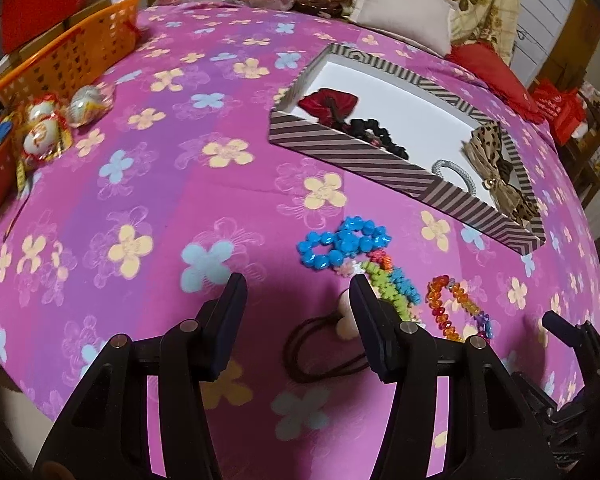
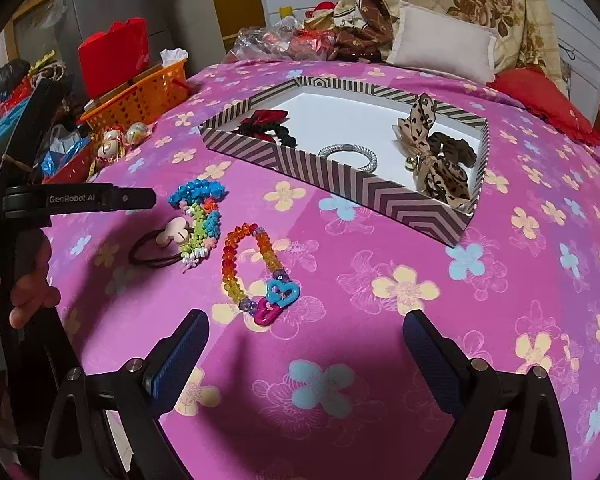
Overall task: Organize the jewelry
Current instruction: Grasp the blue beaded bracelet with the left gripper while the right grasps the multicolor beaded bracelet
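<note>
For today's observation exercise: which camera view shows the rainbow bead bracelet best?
The right wrist view: the rainbow bead bracelet lies whole, heart charms included. The left wrist view catches it near the edge, small and distorted.

Orange basket (image 1: 66, 56) far left; wrapped eggs (image 1: 44, 114) beside; beige cushion (image 2: 440, 42) behind.

I note a striped shallow box (image 2: 364, 188) lying open on the bedspread, white inside. In it: a red bow with black scrunchie (image 2: 266, 126) at its far left end, a silver bracelet (image 2: 349, 157) flat near the front wall, and a leopard-print bow (image 2: 432, 156) at the right end. Outside it, near the front wall, lie a blue bead bracelet (image 2: 196, 192), a green multicolour bracelet (image 2: 204, 228) touching it, a brown hair tie (image 2: 160, 248) with a pale charm, and a rainbow bead bracelet (image 2: 248, 268) with heart links.
</note>
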Demonstrator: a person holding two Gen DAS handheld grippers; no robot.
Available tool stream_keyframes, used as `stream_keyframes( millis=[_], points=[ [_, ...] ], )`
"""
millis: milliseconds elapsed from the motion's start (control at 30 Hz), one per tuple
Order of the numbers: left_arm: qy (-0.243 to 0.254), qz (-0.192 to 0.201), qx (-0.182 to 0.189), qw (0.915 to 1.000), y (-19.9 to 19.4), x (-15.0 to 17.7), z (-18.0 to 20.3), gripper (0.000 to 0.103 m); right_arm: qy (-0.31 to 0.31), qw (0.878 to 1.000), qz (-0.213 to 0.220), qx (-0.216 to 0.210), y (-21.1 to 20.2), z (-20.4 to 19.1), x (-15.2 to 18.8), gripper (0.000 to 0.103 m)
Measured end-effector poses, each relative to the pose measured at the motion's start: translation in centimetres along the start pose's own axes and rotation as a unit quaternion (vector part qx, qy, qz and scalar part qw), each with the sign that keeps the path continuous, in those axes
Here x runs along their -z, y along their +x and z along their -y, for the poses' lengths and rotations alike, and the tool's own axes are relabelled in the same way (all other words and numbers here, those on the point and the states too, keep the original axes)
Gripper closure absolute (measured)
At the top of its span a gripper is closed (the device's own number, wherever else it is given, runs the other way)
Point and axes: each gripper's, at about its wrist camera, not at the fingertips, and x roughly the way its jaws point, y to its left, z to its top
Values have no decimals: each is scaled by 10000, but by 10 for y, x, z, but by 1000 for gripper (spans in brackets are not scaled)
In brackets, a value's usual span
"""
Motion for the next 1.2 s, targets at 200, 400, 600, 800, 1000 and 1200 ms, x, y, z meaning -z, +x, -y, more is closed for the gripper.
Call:
stream_keyframes(
  millis=[200, 400, 600, 800, 1000, 1200],
  points=[
    [261, -93, 17, 9996, 14, -9, 12, 48, 40, 10000, 24, -9, 0, 2, -2, 6],
    [430, -188, 21, 9989, 31, -14, 18, 48, 62, 10000, -36, -23, 5, 4, -3, 6],
    [467, -144, 194, 9986, 37, -20, 18, 62, 74, 9999, -64, -53, 11, 4, -5, 6],
    [396, -79, 243, 9989, 38, -25, 13, 92, 44, 9999, -67, -86, 18, 2, -9, 6],
    [8, 167, 231, 9996, 25, -31, -6, 94, -103, 9999, -26, -111, 21, -7, -14, 15],
    [-190, 376, 141, 9990, 10, -35, -19, 94, -147, 9997, -91, -185, 32, -13, -22, 38]
  ],
)
